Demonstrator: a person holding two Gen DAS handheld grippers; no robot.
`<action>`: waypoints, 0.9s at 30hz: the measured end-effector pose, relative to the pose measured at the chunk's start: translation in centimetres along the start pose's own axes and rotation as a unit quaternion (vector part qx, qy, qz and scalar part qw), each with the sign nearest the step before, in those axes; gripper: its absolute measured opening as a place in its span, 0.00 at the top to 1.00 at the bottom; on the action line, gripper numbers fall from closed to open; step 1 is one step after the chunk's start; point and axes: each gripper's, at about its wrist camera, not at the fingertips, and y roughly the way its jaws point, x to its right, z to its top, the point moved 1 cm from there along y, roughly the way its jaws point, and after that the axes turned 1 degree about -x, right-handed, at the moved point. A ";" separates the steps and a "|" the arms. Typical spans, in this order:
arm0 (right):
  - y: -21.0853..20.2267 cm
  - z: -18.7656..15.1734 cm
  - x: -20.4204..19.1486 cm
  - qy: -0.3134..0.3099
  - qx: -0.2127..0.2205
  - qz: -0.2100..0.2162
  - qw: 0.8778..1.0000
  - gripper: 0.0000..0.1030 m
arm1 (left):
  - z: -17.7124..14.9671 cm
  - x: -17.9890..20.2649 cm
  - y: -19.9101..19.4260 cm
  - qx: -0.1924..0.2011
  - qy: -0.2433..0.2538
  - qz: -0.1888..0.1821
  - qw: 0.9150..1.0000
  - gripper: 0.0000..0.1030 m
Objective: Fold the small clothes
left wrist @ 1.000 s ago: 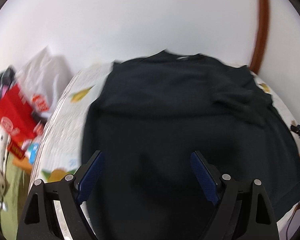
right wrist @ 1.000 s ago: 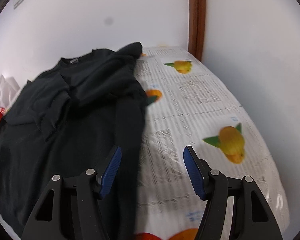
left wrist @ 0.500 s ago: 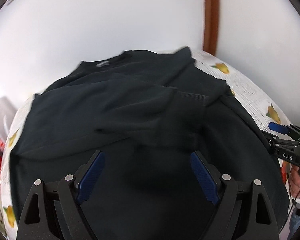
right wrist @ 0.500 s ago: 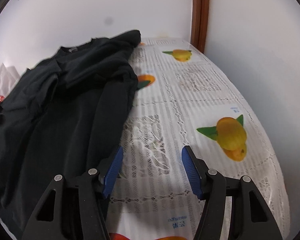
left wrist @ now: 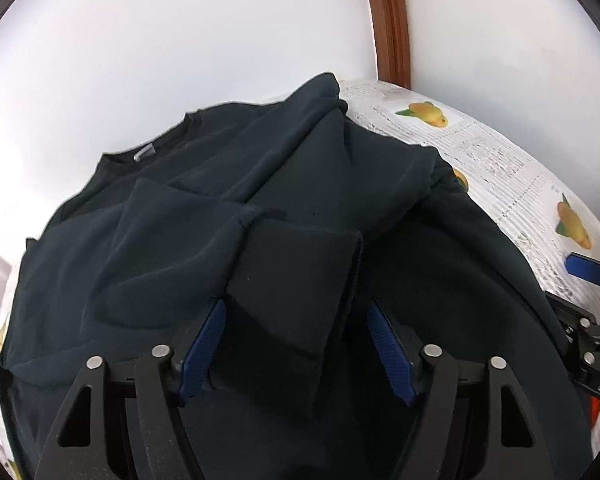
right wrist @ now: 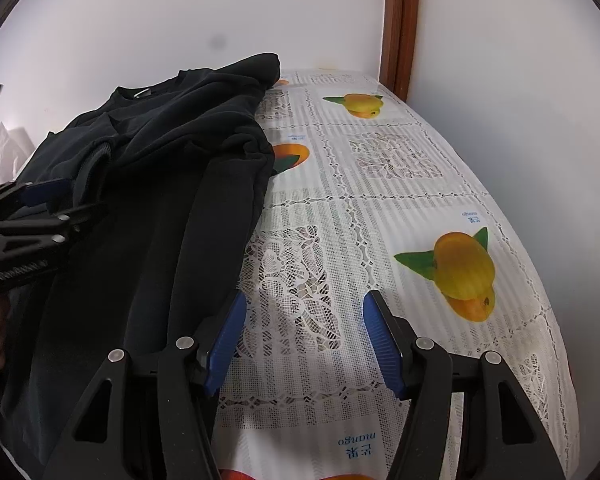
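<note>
Tablecloth (right wrist: pixel 380 208): both hand-held grippers agape, level.

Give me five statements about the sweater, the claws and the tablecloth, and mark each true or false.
1. The sweater is black. True.
2. The left claw is shut on a sleeve. False: it is open, with a folded cuff lying between its fingers.
3. The right claw is open over the tablecloth. True.
4. The tablecloth shows printed strawberries. False: the fruit are mangoes.
5. The sweater covers the whole cloth. False: the cloth on the right claw's side is bare.
</note>
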 end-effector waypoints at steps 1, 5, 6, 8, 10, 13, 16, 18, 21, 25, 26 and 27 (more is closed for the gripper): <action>0.0 0.0 0.0 0.000 0.000 0.000 1.000 0.42 | 0.1 -0.1 0.0 0.005 0.001 0.007 1.000 0.49; 0.1 0.1 0.1 0.002 0.000 0.002 1.000 0.42 | 0.5 -2.3 -1.1 0.011 -0.031 -0.005 0.999 0.86; 0.1 0.0 0.2 0.002 0.000 0.003 1.000 0.42 | 0.6 -3.3 -1.6 0.010 -0.041 -0.023 0.999 0.87; 0.1 0.1 0.1 0.002 0.000 0.003 1.000 0.42 | 0.8 -5.5 -2.8 0.019 -0.058 -0.033 0.998 0.88; 0.1 0.1 0.1 0.001 0.000 0.002 1.000 0.42 | 0.9 -8.1 -3.9 0.031 -0.079 -0.025 0.996 0.88; 0.0 0.1 0.2 0.002 0.000 0.002 1.000 0.42 | 0.7 -13.4 -5.4 0.048 -0.125 -0.012 0.991 0.88; 0.0 0.1 0.1 0.000 0.000 0.000 1.000 0.42 | 0.3 -18.1 -6.4 0.066 -0.155 0.003 0.986 0.88; 0.0 0.1 0.0 0.000 0.000 0.000 1.000 0.42 | -0.1 -21.3 -6.4 0.066 -0.179 0.004 0.982 0.88; 0.0 0.1 0.1 -0.001 0.000 -0.001 1.000 0.42 | -0.9 -25.7 -5.6 0.059 -0.220 -0.002 0.974 0.89; -0.1 0.1 0.0 -0.002 0.000 -0.002 1.000 0.41 | -2.1 -29.5 -3.8 0.045 -0.253 -0.013 0.966 0.89; 0.0 0.1 0.1 -0.002 0.000 -0.002 1.000 0.41 | -2.5 -30.1 -3.5 0.043 -0.261 -0.015 0.964 0.89; 0.0 0.1 0.1 -0.002 0.000 -0.001 1.000 0.41 | -2.9 -30.9 -3.3 0.041 -0.270 -0.017 0.962 0.89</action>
